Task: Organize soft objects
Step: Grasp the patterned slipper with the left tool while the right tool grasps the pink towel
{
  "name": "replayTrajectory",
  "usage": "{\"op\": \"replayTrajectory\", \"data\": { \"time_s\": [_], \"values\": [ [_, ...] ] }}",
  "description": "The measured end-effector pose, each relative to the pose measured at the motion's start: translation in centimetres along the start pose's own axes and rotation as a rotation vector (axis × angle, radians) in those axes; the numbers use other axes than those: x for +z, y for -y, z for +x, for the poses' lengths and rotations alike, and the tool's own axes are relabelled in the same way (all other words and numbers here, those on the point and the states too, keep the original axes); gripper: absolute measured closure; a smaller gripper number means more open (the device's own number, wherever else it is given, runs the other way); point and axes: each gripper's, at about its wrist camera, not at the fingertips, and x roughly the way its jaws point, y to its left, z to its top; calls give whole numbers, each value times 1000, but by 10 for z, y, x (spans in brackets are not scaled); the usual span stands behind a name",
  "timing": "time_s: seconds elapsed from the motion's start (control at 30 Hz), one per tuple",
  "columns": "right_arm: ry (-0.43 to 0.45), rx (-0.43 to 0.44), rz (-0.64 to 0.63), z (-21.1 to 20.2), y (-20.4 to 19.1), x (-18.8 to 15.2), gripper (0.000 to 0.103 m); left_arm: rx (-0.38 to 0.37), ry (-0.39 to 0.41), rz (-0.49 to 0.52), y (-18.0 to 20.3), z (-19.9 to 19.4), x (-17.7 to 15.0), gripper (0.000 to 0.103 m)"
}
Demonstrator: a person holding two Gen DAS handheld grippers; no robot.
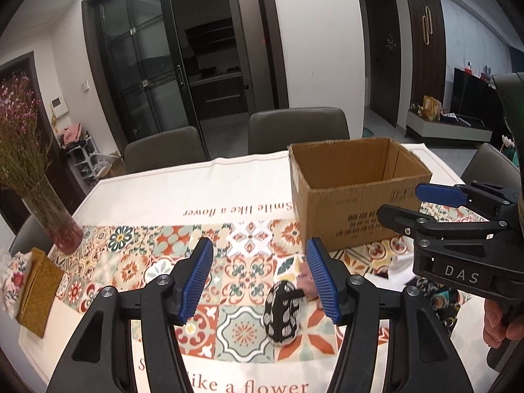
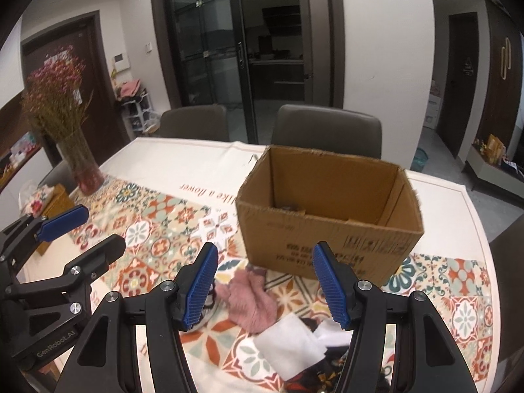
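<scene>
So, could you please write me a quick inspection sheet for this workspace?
Surface: table under a patterned cloth.
Job's things: open cardboard box; pink cloth, white cloth and black-and-white bundle lie loose in front of it.
Clutter: vase of dried flowers, yellow box.
Grippers: left gripper and right gripper both open, holding nothing.
Cables: nothing seen.
Surroundings: chairs, glass doors behind.
</scene>
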Motion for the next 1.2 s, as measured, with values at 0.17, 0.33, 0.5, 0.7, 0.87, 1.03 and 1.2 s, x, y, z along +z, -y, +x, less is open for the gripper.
{"op": "replayTrajectory", "data": {
  "time_s": [0.17, 0.33, 0.5, 0.7, 0.87, 1.03, 1.2],
  "values": [
    [-40, 29, -35, 10, -9, -13, 42, -2, -32, -10, -2, 4, -13, 45],
    [-81, 50, -58, 23, -13, -24, 42, -4, -68, -38, -4, 13, -29, 45],
    [-124, 67, -56, 40, -14, -32, 42, -5, -106, -47, -5, 24, -42, 45],
    [-181, 80, -58, 62, -14, -41, 42, -18, -136, -46, -4, 37, -54, 45],
    [-213, 84, -73, 77, -15, -47, 42, -46, -171, -57, -2, 53, -65, 45],
    [-241, 84, -100, 93, -15, -53, 42, -71, -196, -57, 2, 71, -76, 45],
    [-282, 91, -121, 113, -14, -60, 42, -83, -218, -52, 6, 88, -82, 45]
  ]
}}
